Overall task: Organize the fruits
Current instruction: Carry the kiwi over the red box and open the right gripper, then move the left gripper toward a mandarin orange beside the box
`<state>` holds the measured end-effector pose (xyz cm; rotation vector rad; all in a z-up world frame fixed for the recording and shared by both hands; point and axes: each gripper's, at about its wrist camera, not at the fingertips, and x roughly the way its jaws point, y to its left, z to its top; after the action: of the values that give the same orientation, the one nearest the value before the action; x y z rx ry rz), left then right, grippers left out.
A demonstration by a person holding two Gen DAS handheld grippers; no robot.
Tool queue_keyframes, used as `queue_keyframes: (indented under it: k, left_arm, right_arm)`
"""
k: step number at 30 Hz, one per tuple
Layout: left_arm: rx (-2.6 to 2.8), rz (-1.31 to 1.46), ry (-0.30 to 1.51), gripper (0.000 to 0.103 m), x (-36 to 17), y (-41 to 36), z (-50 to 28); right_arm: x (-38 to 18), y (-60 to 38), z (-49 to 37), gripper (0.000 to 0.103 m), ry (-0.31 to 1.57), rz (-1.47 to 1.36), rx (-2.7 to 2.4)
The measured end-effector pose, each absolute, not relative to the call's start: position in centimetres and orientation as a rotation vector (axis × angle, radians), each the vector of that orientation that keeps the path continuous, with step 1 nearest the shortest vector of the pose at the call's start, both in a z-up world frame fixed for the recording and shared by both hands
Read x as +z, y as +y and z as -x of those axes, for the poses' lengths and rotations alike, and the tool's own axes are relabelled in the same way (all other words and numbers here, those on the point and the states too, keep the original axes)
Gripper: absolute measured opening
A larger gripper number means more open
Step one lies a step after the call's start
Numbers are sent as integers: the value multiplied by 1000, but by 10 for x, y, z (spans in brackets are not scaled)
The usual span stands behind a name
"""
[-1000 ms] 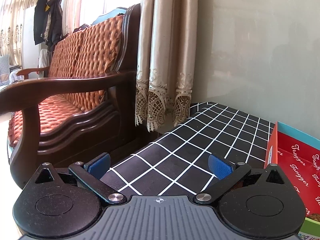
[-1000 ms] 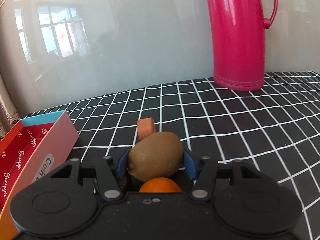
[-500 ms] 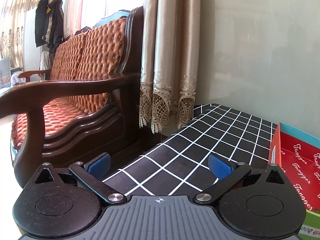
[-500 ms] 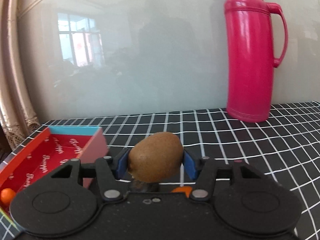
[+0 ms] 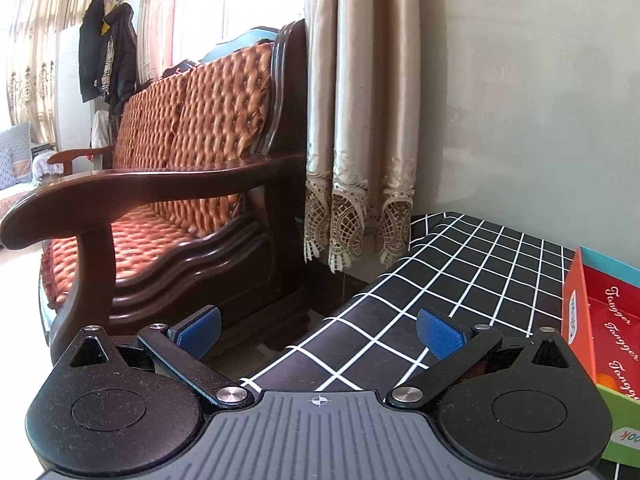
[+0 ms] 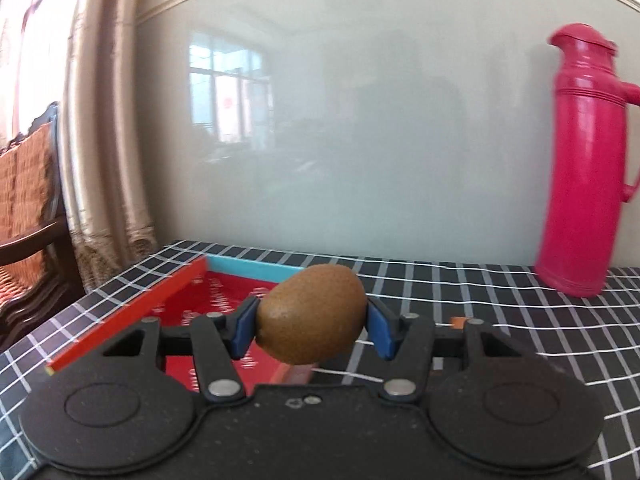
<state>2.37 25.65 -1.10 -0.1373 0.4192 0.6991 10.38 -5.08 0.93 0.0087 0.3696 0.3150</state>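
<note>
Kiwi pinched above the box
The kiwi is clamped between the right gripper jaws, the red box beyond; the left gripper is spread, nothing between.

I count one kiwi, one red box with a blue end wall, one pink flask and one small orange piece on my checked worktop. Beyond its left edge: one wooden sofa, one curtain.
</note>
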Motion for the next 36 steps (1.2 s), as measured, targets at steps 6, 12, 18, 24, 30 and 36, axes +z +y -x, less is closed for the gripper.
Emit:
queue_keyframes:
  k: [6, 12, 18, 24, 30, 36]
  left_arm:
    - [710, 137, 419, 103, -10, 265, -17]
    - [720, 148, 420, 103, -11, 274, -14]
    - [701, 154, 407, 103, -9, 267, -16]
    - [645, 140, 398, 103, -5, 246, -22]
    - [570, 123, 387, 103, 0, 214, -31]
    - [488, 111, 384, 103, 3, 179, -41]
  right_arm:
    - [-2, -21, -105, 56, 410, 19, 354]
    - [-5, -19, -99, 64, 386, 45, 322]
    - [16, -80, -87, 83, 232, -112, 145]
    - [20, -161, -91, 87, 244, -320, -32]
    - [14, -210, -86, 92, 272, -398, -122]
    - [12, -230, -82, 93, 268, -386, -146]
